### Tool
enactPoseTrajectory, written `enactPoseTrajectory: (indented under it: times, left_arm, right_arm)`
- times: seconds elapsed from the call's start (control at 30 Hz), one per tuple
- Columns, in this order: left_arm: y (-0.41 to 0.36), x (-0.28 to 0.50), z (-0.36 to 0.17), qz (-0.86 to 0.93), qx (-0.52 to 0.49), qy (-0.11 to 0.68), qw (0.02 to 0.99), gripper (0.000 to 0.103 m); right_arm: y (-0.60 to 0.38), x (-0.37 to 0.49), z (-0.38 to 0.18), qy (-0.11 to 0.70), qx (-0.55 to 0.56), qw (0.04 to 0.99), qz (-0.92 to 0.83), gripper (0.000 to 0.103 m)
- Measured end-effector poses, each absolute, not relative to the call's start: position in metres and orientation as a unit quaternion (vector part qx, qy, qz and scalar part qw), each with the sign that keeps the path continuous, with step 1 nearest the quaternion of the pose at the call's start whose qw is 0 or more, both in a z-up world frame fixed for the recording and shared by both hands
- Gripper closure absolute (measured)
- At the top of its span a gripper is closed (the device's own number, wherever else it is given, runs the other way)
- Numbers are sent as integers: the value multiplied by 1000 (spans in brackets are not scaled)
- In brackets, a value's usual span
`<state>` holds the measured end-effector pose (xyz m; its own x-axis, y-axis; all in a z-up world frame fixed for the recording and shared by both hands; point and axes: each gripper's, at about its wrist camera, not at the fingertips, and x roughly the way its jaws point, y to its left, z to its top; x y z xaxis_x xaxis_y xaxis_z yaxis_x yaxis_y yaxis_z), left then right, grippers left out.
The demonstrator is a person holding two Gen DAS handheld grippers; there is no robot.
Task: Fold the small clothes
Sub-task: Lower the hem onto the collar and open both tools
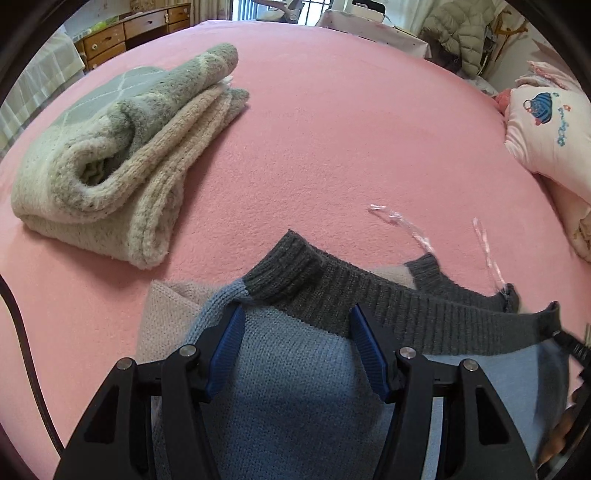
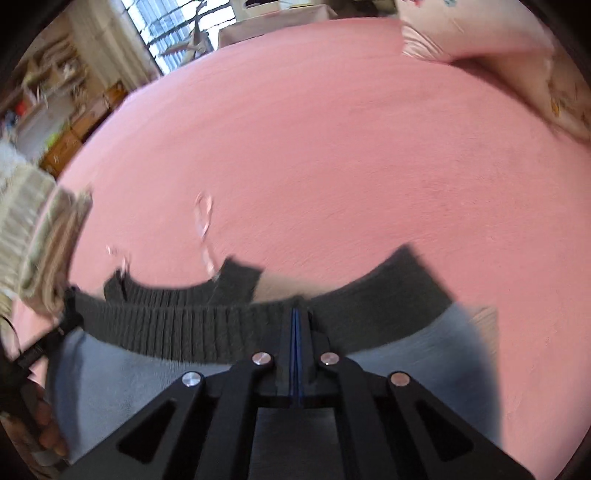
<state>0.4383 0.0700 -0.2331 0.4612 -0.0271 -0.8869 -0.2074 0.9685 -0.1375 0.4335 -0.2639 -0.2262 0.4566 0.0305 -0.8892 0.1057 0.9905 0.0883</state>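
Observation:
A small knit sweater, light blue with a dark grey ribbed hem and cuffs [image 1: 295,373], lies folded on the pink bed sheet [image 1: 332,147]. My left gripper [image 1: 295,321] is open, its blue pads either side of a blue fold near a grey cuff. In the right wrist view the same sweater [image 2: 155,325] lies under my right gripper [image 2: 295,314], which is shut on the grey ribbed hem. A clear plastic tag loop [image 1: 402,225] sticks out beyond the hem.
A folded grey-and-cream knit sweater [image 1: 122,158] lies at the left of the bed, also at the left edge of the right wrist view [image 2: 33,229]. Pink pillows [image 1: 546,133] sit at the right. Wooden drawers [image 1: 129,33] stand beyond the bed.

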Motion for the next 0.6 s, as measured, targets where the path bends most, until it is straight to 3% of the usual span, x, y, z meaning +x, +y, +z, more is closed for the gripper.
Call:
enactPoseTrajectory:
  times: [0.23,0.47,0.6]
  left_arm:
    - [65,439,-236,55,-95,519,848,44]
    - [55,412,-203,39,-83,523,847,44]
    - [51,366,-168,17,-96,503,859,38]
  right_arm:
    - [-320,423,-223,511,124,850,-31,103]
    - [-299,382,-170,477,120,871,3,103]
    - [-263,334,-137,459,97,881,63,101]
